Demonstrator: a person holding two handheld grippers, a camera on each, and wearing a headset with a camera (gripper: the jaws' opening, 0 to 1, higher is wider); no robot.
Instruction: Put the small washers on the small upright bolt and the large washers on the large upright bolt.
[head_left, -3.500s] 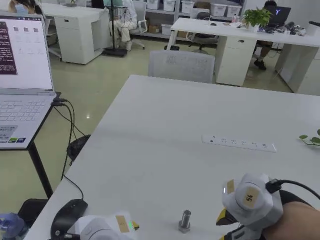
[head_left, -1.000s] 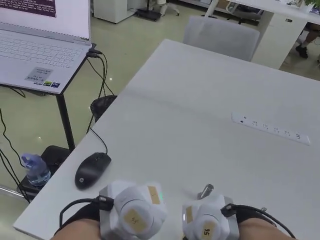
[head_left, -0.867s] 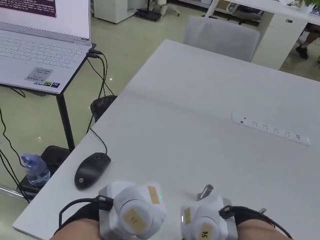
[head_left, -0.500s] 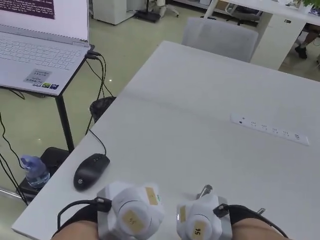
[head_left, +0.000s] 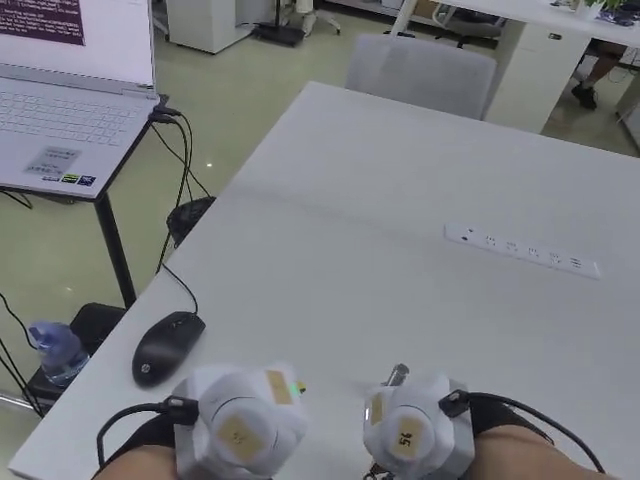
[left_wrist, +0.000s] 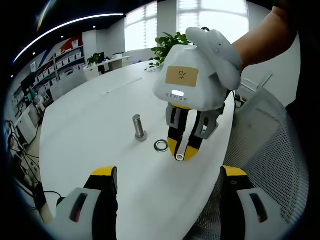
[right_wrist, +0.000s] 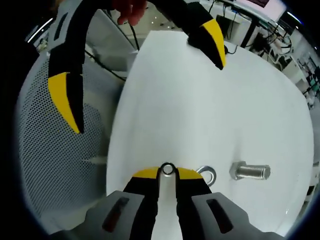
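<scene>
Right gripper (right_wrist: 167, 173) pinching small washer (right_wrist: 167, 168) (bolt (right_wrist: 250, 172) nearby), left gripper (left_wrist: 169, 172), jaws apart

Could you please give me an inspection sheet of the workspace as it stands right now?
Surface: white table, mostly bare.
Job's things: upright bolt, no washer seen on it; loose washer flat beside it; small washer held in the right gripper.
Clutter: mouse, power strip.
Grippers: left gripper open, holding nothing; right gripper shut on the small washer, low over the table near the bolt.
Cables: laptop cables hanging off the side stand; mouse cable.
Surroundings: laptop, water bottle below it, chair, plant.
</scene>
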